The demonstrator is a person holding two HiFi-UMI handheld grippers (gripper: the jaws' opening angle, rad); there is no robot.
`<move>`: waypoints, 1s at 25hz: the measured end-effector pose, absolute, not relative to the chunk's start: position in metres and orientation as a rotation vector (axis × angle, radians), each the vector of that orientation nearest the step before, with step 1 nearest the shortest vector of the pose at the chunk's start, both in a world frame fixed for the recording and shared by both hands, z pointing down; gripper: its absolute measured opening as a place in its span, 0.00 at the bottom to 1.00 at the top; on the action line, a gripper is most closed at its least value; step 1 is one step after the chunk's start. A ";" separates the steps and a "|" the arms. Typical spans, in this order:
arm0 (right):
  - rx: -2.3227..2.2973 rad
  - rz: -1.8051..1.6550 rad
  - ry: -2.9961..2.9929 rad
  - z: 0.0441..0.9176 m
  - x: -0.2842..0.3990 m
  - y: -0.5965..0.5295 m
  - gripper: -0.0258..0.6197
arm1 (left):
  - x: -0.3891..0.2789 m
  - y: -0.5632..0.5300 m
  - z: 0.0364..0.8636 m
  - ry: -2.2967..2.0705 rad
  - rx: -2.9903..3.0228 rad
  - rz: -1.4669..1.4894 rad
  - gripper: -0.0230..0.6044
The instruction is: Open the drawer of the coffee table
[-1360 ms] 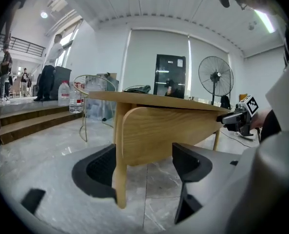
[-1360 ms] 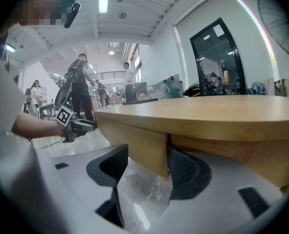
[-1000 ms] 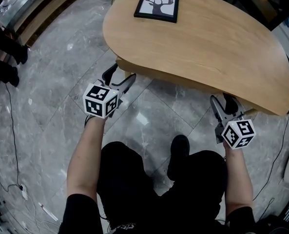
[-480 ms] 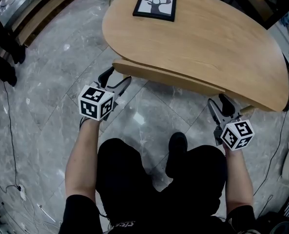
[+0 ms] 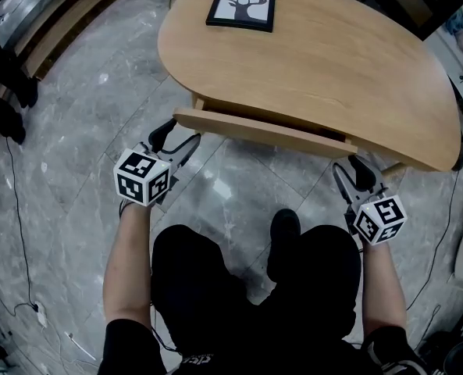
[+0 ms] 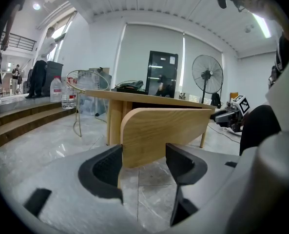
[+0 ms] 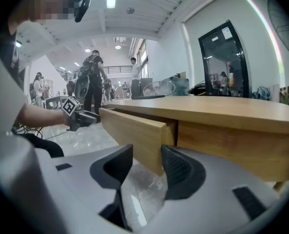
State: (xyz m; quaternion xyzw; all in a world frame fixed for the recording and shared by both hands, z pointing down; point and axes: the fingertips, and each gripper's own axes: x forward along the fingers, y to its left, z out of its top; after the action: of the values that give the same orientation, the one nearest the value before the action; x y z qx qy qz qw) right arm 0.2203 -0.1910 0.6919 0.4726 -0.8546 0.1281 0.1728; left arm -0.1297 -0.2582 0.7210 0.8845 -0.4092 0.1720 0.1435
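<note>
While closing astride drawer (image 5: 262,129), left gripper (image 5: 176,134), right gripper (image 5: 350,167) slant down.

The head view looks steeply down from above the coffee table (image 5: 333,69) and marble floor (image 5: 83,131). Both gripper views sit low, close to the drawer front (image 6: 163,130), facing its opposite ends; all three share it and the table's edge.
</note>
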 end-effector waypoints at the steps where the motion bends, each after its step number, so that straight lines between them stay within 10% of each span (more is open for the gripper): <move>1: 1.338 0.358 -2.421 0.692 0.222 -0.193 0.34 | -0.132 -0.259 0.719 -1.183 2.556 0.496 0.48; 25: 1.219 0.337 -2.467 0.670 0.219 -0.204 0.27 | -0.117 -0.270 0.692 -1.050 2.658 0.596 0.49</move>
State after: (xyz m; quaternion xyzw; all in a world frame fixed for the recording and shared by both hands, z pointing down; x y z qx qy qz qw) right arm 0.2194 -0.2038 0.6695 0.4323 -0.8747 0.1196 0.1837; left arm -0.1168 -0.2705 0.6917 0.9049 -0.3574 0.2027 0.1107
